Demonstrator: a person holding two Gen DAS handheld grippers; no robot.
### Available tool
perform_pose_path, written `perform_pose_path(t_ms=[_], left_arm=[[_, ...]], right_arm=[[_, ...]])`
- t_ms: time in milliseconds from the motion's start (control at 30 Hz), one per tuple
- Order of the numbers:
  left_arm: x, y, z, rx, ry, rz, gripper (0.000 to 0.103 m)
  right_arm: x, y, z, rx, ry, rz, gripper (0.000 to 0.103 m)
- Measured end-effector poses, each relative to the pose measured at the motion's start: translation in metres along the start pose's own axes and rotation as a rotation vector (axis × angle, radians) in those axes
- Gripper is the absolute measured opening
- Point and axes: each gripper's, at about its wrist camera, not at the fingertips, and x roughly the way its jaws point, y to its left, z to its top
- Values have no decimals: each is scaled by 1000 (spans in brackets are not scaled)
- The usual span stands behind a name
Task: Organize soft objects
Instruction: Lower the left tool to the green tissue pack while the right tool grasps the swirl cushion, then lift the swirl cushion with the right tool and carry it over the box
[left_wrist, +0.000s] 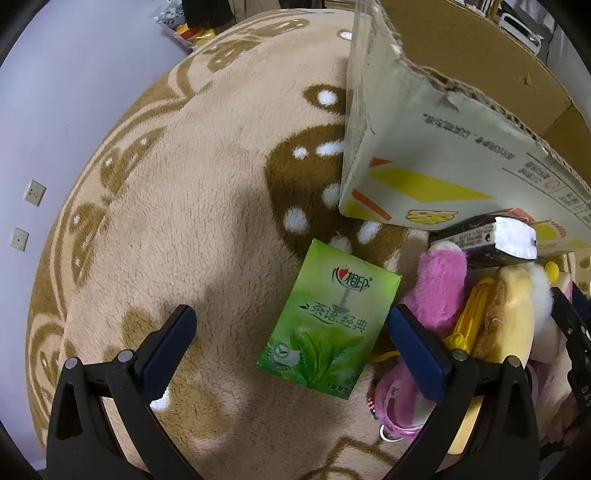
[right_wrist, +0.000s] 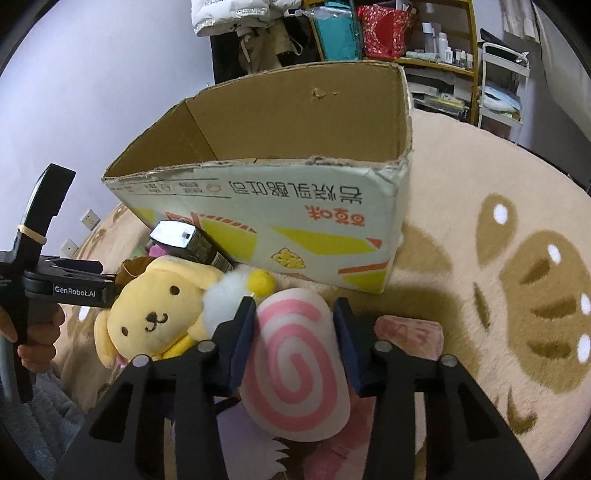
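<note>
My right gripper (right_wrist: 295, 314) is shut on a white plush roll with a pink spiral (right_wrist: 295, 365). A yellow dog plush (right_wrist: 155, 310) lies to its left, with a dark tissue pack (right_wrist: 192, 243) behind it, in front of an open cardboard box (right_wrist: 277, 221). My left gripper (left_wrist: 291, 321) is open above a green tissue pack (left_wrist: 328, 321) on the carpet. A pink plush (left_wrist: 439, 288) and the yellow plush (left_wrist: 509, 314) lie by its right finger. The box (left_wrist: 424, 147) stands beyond.
A beige round carpet with brown patterns (left_wrist: 184, 184) covers the floor. A pink pack (right_wrist: 410, 332) lies right of the roll. Shelves with bottles and bags (right_wrist: 388, 37) stand behind the box. A wall with sockets (left_wrist: 35, 192) is at the left.
</note>
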Motion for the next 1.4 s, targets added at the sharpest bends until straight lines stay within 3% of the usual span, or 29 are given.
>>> perform_pose_path(t_ms=[167,400,667,867,1133,1400], left_arm=[[4,2,0,-20,9,-37,94],[5,5,-6,-53,31,-149,65],[-7,15,-16,-87,0,-137,63],[-46,14,-28,-93,-134,-105,63],[-120,12,-45,-98,-408,-100,63],[-173,4,-27,-71,-600,-89,63]], right_arm=[[1,-1,1,0,3,4,37],[-5,3,-1,-23,2,4,32],[-20,7,-3,-35,-35,-14,31],[-42,11,-2,-28,-107,-20,31],[-96,24,2,-40,-289,-8,31],[-137,40,22,-70,-428,7,31]])
